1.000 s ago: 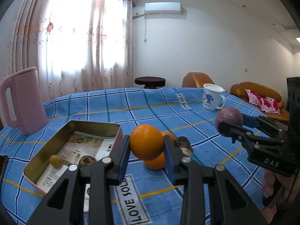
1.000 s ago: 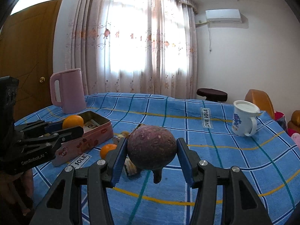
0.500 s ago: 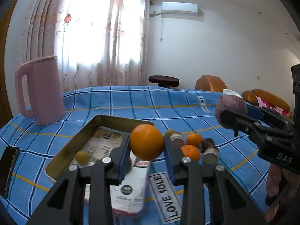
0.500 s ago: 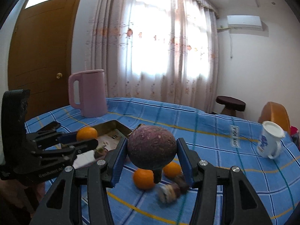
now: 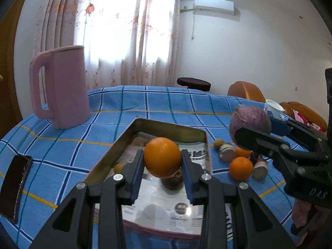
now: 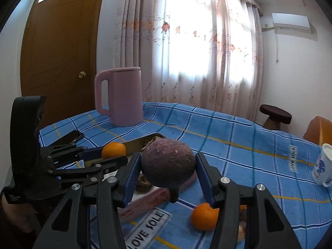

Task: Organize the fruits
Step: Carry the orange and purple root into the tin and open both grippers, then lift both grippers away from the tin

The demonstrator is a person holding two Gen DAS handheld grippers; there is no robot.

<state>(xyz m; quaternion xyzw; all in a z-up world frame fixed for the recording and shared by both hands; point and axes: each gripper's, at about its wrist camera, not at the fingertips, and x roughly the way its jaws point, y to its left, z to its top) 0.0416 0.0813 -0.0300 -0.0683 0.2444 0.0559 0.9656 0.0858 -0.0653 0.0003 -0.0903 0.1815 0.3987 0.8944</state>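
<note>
I see my orange (image 5: 162, 159) clamped above the open tin (image 5: 166, 127); the purple fruit (image 6: 168, 163) is gripped over its right edge. 2 oranges (image 5: 241, 168) lie on the tablecloth (image 5: 62, 145) beside it.

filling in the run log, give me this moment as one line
left gripper: shut on orange, over tin | right gripper: shut on purple fruit | loose oranges on tablecloth

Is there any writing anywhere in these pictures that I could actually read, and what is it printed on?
"LOVE SOLE": white label on the blue checked tablecloth, near the camera.
"LOVE SOLE": a second white label further along the same cloth.
"DAS": black body of the right gripper, seen from the left wrist.
Printed paper lining the open metal tin: too small to read.
Small lettering on the left gripper body: blurred, unreadable.
</note>
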